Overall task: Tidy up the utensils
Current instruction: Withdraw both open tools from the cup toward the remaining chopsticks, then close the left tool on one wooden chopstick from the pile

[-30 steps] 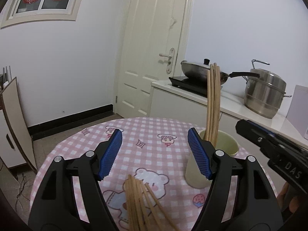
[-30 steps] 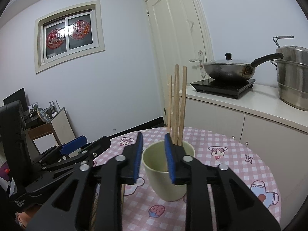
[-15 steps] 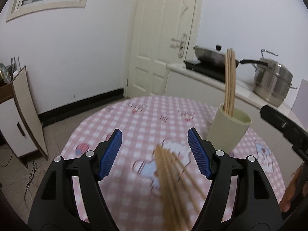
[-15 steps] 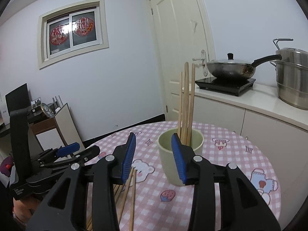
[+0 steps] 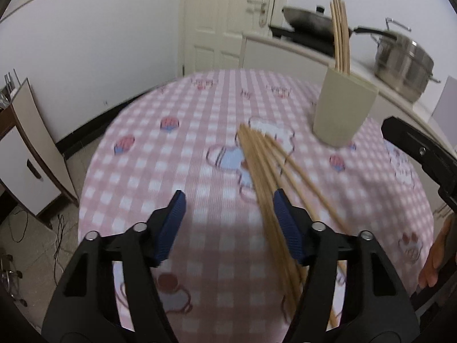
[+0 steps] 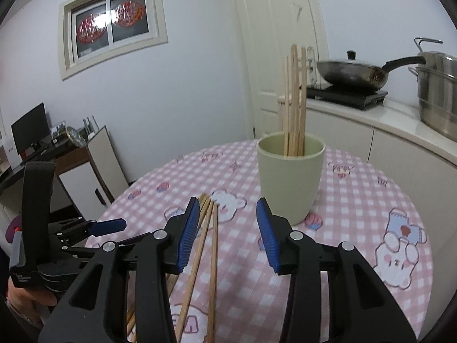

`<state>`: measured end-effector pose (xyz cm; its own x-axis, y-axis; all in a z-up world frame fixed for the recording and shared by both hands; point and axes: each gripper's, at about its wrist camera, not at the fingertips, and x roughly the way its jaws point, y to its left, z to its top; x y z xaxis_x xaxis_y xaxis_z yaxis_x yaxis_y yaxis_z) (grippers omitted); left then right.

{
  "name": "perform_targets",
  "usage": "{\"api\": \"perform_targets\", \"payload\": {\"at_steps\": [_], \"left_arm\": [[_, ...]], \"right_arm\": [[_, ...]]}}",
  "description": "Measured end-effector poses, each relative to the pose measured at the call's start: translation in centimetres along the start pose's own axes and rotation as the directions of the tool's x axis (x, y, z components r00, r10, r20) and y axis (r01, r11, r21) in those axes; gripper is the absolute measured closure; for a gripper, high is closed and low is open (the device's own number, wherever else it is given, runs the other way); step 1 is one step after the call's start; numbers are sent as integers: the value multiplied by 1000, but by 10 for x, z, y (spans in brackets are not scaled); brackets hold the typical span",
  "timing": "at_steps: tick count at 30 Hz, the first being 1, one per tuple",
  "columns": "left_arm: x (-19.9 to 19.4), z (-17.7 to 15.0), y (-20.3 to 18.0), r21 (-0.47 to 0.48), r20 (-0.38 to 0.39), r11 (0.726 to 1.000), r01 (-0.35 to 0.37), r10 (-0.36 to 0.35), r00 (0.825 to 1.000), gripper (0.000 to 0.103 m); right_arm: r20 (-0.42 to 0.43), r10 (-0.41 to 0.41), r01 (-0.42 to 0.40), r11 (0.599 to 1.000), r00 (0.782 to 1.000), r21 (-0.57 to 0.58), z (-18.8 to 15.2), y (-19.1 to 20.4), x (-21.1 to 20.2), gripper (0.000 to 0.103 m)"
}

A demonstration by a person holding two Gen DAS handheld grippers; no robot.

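broadly, the round table [image 6: 357,208] under its pink checked cloth carries everything that matters. toward its far side stands the pale green cup [image 6: 290,177], upright, with a few chopsticks [image 6: 294,100] already standing in it, so that part of the job looks done. what is left is the loose bundle of chopsticks [image 5: 268,165] lying flat on the cloth near the cup, fanned out and not touching it; i judge the task somewhat under half finished. the left tongs [image 5: 227,220] hang over this bundle with the jaws apart and closing, the sticks running just beside the right-hand pad, not clamped. the right tongs [image 6: 227,225] sit empty in front of the cup, jaws apart and opening, with two sticks on the cloth below them.
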<state>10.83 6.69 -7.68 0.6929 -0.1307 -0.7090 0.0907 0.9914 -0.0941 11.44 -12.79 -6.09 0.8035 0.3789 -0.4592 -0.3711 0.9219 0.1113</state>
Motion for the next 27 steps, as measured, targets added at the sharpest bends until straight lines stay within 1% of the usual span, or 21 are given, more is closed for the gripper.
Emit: {"api": "perform_targets", "payload": {"at_steps": [1,4,9,10,12,15,18,20,22,24,27], "left_arm": [[3,-4,1,-6,-27,1000,4,-5,1000,41],[11,-12,3,-6,-64,1000,6,-6,998,41],[10,-16,1,-5,-68,1000,12,-12,998,41],[10,-16,2,-8,-69,1000,19,-19,997,41],[8,-16,1,-21,-76,998,58,-59,995,41],[9,-18,-4,14,-75,999,33,-32,997,41],[9,-17,-5,17,-80,999,31,-29,996,41],[9,-16,-4,25,-80,999,20,-17,997,41],[8,-16,-3,34,-77,999,-8,11,997,41],[11,-17,-1,47,-96,998,-50,55,994,41],[9,-19,0,48,-93,998,-46,50,994,41]], "right_arm": [[-12,4,-4,1000,1000,-2,-2,2,2,62],[-28,11,-11,1000,1000,-11,-6,6,6,60],[-54,14,-15,1000,998,-17,-8,7,11,59],[-59,14,-15,1000,998,-13,-9,5,12,59],[-64,14,-14,1000,998,-9,-9,5,13,59],[-74,12,-12,1000,997,-7,-9,4,15,58],[-87,8,-9,1000,996,-14,-9,6,17,58],[-98,2,-4,1000,995,-22,-9,7,18,54],[-107,2,-5,1000,994,-29,-10,8,19,53],[-115,2,-5,999,993,-32,-11,9,20,53],[-129,3,-7,999,992,-34,-12,9,22,53]]}}
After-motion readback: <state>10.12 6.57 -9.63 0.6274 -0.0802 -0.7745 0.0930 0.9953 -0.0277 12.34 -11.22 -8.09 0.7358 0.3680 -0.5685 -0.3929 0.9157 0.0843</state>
